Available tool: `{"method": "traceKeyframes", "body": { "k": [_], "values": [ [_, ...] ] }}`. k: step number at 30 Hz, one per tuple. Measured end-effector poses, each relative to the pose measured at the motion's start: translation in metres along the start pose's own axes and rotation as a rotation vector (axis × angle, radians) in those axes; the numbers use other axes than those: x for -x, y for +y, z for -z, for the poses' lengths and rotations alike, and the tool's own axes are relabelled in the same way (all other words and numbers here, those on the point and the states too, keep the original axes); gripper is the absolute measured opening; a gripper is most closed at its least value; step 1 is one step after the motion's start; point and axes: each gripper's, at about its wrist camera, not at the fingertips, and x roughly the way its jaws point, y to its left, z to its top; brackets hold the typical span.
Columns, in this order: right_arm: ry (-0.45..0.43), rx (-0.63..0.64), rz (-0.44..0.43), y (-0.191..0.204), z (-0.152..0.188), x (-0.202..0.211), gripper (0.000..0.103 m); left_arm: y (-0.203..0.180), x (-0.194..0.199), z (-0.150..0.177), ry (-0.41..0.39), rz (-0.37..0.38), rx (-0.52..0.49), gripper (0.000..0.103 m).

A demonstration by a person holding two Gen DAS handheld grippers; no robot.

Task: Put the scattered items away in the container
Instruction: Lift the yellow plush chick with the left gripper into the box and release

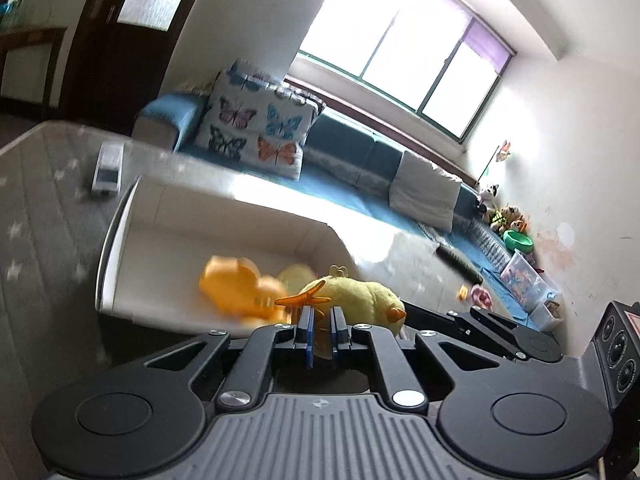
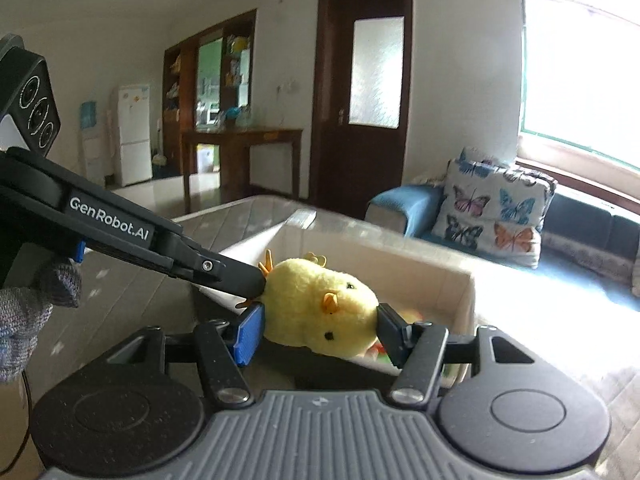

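A yellow chick plush (image 2: 316,312) hangs just over the near edge of the white box (image 1: 120,240), held from both sides. My right gripper (image 2: 320,330) is shut on its body, blue pad on one flank and black finger on the other. My left gripper (image 1: 321,314) is shut on the chick's thin orange leg, and its foot (image 1: 302,300) splays above the pads. From the right wrist view the left gripper (image 2: 250,280) reaches in from the left to the chick's rear end. Orange and yellow soft toys (image 1: 232,284) lie blurred inside the box (image 2: 400,272).
The box stands on a grey star-patterned table (image 1: 40,220) with a small white device (image 1: 107,168) beyond it. Behind are a blue sofa with a butterfly cushion (image 1: 256,120) and toy bins (image 1: 524,280) by the wall. A gloved hand (image 2: 24,312) holds the left gripper.
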Motion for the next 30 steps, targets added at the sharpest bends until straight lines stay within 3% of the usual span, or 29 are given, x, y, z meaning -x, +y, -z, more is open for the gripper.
{"method": "traceKeyframes", "body": {
  "k": [8,19,23,30],
  "values": [
    [-0.011,0.000,-0.007,-0.010,-0.025,-0.033,0.058,0.014,-0.019,-0.030,-0.018,-0.050,-0.019,0.009],
    [0.101,-0.051,-0.108,-0.003,-0.007,-0.093,0.057,0.069,-0.043,-0.020,0.062,-0.143,0.061,0.009],
    [0.134,-0.063,-0.147,-0.002,0.001,-0.104,0.057,0.077,-0.053,-0.015,0.085,-0.143,0.084,0.009],
    [0.127,-0.049,-0.135,0.001,0.004,-0.097,0.057,0.082,-0.047,-0.011,0.075,-0.165,0.104,0.010]
  ]
}}
